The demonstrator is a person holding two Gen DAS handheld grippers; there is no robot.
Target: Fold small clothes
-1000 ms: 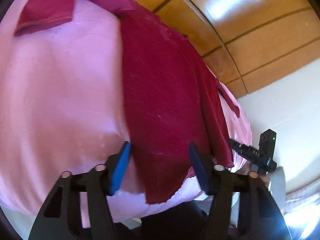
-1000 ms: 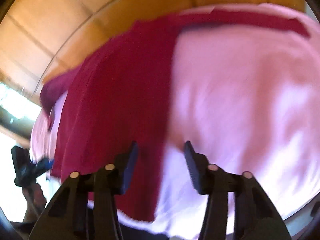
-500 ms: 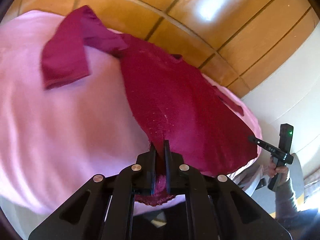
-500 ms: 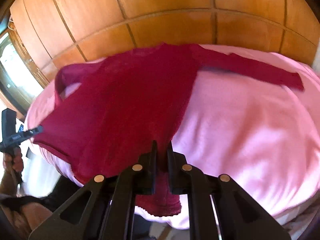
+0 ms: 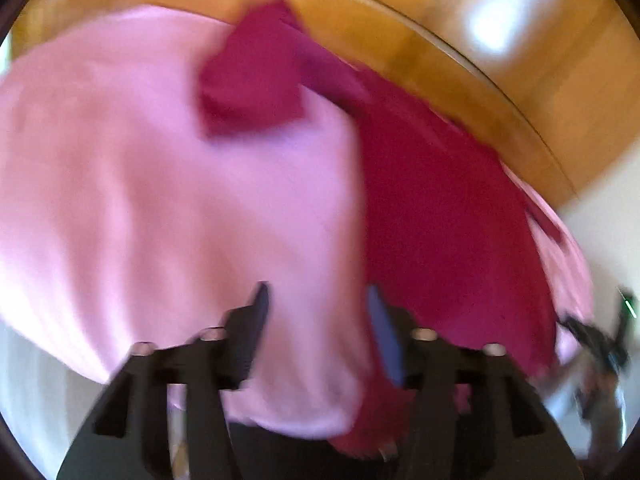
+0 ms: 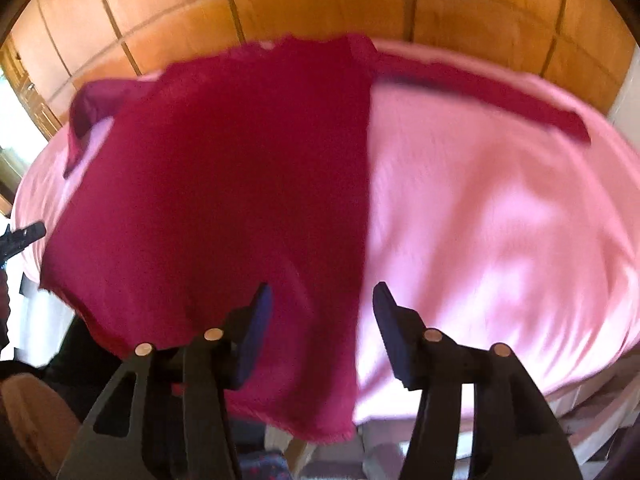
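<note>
**Hem released, garment laid flat for the first fold**

We have just let go. Half a second ago both pairs of tongs were pinched shut on the bottom hem of the dark red long-sleeved knit top (image 6: 224, 208); now our left tongs (image 5: 316, 320) and right tongs (image 6: 320, 316) stand apart, having just been opening, with no cloth pressed between the pads. The left pair looks down mostly on bare pink cover, with the top's edge just beside its right pad; the right pair hangs over the top's lower right part, the cloth lying below the pads, not gripped.

The top lies spread on the pink bed cover (image 6: 500, 220), neck toward the wooden panelled wall (image 6: 320, 0), hem hanging slightly over the near edge of the bed. One sleeve (image 6: 480, 96) stretches out straight to the right; the other sleeve (image 5: 252, 84) is bent back on itself at the left. Both views are blurred by motion, so fine creases cannot be read.

We judge the spreading step done: the body looks flat enough to fold. Next likely comes a sleeve, and the doubled-over left one may need straightening first.
</note>
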